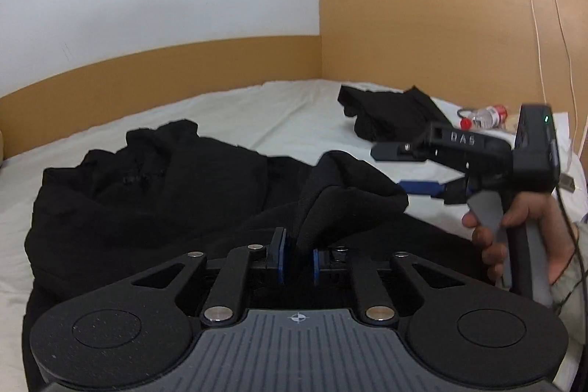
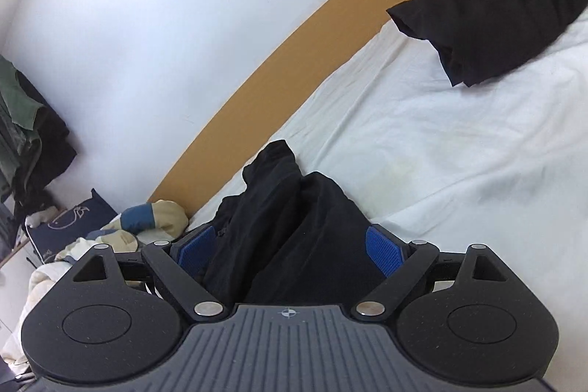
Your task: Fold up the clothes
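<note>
A crumpled black fabric garment (image 1: 154,193) is seen spread on the white-sheeted bed (image 1: 257,109), filling the near left of the left wrist view. A raised fold of it is seen running down between the blue pads of the left gripper (image 1: 299,261). The jaws are nearly closed, a narrow gap showing; whether the pads press the cloth cannot be told.

The right gripper (image 2: 290,248) is held over the garment's edge, jaws wide apart, nothing gripped; black cloth lies below and between them. The person's hand (image 1: 514,237) is wrapped around its handle.

A folded black garment (image 2: 492,10) is noted farther up the bed, well apart. A clear plastic bottle with red cap (image 1: 485,118) lies beyond it.
</note>
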Available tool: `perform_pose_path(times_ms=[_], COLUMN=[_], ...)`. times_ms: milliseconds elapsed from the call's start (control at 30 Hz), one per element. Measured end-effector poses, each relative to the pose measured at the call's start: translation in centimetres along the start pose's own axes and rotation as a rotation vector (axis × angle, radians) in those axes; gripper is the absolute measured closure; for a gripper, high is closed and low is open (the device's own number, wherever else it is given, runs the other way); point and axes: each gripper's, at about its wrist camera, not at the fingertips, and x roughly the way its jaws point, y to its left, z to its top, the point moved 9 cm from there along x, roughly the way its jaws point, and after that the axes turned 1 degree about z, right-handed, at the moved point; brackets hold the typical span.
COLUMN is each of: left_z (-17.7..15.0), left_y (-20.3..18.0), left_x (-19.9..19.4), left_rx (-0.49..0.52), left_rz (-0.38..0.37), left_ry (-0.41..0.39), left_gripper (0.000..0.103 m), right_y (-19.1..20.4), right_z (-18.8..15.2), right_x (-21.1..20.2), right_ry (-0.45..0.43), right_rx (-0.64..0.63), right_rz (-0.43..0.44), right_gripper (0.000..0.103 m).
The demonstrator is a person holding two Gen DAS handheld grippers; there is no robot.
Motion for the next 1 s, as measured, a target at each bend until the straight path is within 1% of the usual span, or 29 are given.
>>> perform_pose_path(times_ms=[33, 100, 133, 167, 200, 233, 267, 300, 367, 400, 467, 533, 600, 633, 667, 700, 767, 800, 833, 933, 967, 1000], left_z=[-0.6, -1.6, -1.9, -2.0, -2.2, -2.3, -2.5, -2.6, -3.2, -3.4, -3.9, -3.8, -3.3, -3.0, -2.6, -2.4, -2.1, -2.1, -2.4, -4.0, -4.7, -5.5], left_y=[-0.3, -1.2, -1.8, -2.2, -2.5, -2.5, -2.3, -2.2, -1.0, -0.1, 3.0, 5.9, 8.0, 8.6, 9.1, 9.3, 9.5, 9.5, 9.8, 10.7, 11.1, 11.4], left_x=[0.7, 2.2, 3.1, 3.2, 2.8, 2.1, 1.2, 0.3, -1.6, -2.4, -2.7, -2.7, -2.4, -2.0, -1.5, -0.7, 0.9, 1.5, 2.1, 3.6, 3.8, 3.7], left_rx=[-0.003, -0.011, -0.008, -0.015, -0.028, -0.045, -0.066, -0.087, -0.096, -0.102, -0.16, -0.249, -0.309, -0.323, -0.334, -0.345, -0.366, -0.367, -0.373, -0.406, -0.412, -0.414], left_rz=[0.006, 0.009, 0.005, -0.014, -0.039, -0.068, -0.098, -0.127, -0.142, -0.117, -0.007, 0.102, 0.219, 0.267, 0.315, 0.337, 0.357, 0.364, 0.378, 0.43, 0.447, 0.463], left_ry=[0.024, 0.069, 0.085, 0.085, 0.077, 0.068, 0.058, 0.048, 0.046, 0.049, 0.067, 0.054, 0.033, 0.028, 0.028, 0.031, 0.037, 0.032, 0.042, 0.105, 0.12, 0.132], left_gripper=[0.084, 0.068, 0.065, 0.059, 0.048, 0.041, 0.027, 0.018, 0.018, 0.018, 0.018, 0.018, 0.016, 0.014, 0.013, 0.013, 0.013, 0.013, 0.013, 0.016, 0.019, 0.018], right_y=[0.1, 0.3, 0.5, 0.7, 0.9, 1.1, 1.5, 2.0, 3.1, 3.7, 5.1, 6.8, 8.4, 9.0, 9.5, 9.6, 9.4, 9.0, 8.3, 7.3, 7.1, 6.8], right_z=[0.1, 0.2, 0.2, 0.0, -0.1, -0.1, -0.2, -0.3, -0.6, -0.7, -1.5, -3.0, -5.2, -6.6, -8.0, -9.4, -11.4, -11.9, -12.3, -12.2, -11.9, -11.4], right_x=[-0.1, -0.2, -0.2, -0.1, -0.1, 0.0, 0.1, 0.1, 0.2, 0.3, 0.6, 1.2, 1.9, 2.2, 2.5, 2.8, 3.4, 3.6, 3.7, 2.6, 2.0, 1.3], right_ry=[0.005, 0.014, 0.017, 0.019, 0.021, 0.026, 0.034, 0.04, 0.051, 0.055, 0.081, 0.122, 0.168, 0.202, 0.244, 0.294, 0.372, 0.403, 0.444, 0.529, 0.554, 0.569], right_rx=[-0.017, -0.035, -0.037, -0.036, -0.035, -0.039, -0.055, -0.078, -0.137, -0.169, -0.24, -0.34, -0.483, -0.564, -0.643, -0.72, -0.843, -0.876, -0.886, -0.88, -0.881, -0.869], right_rz=[0.003, 0.019, 0.029, 0.038, 0.047, 0.057, 0.066, 0.076, 0.093, 0.101, 0.123, 0.14, 0.126, 0.112, 0.093, 0.068, 0.011, -0.018, -0.038, -0.022, -0.023, -0.023], right_gripper=[0.012, 0.012, 0.012, 0.012, 0.012, 0.012, 0.012, 0.012, 0.012, 0.012, 0.012, 0.013, 0.015, 0.016, 0.018, 0.018, 0.019, 0.019, 0.019, 0.019, 0.019, 0.019])
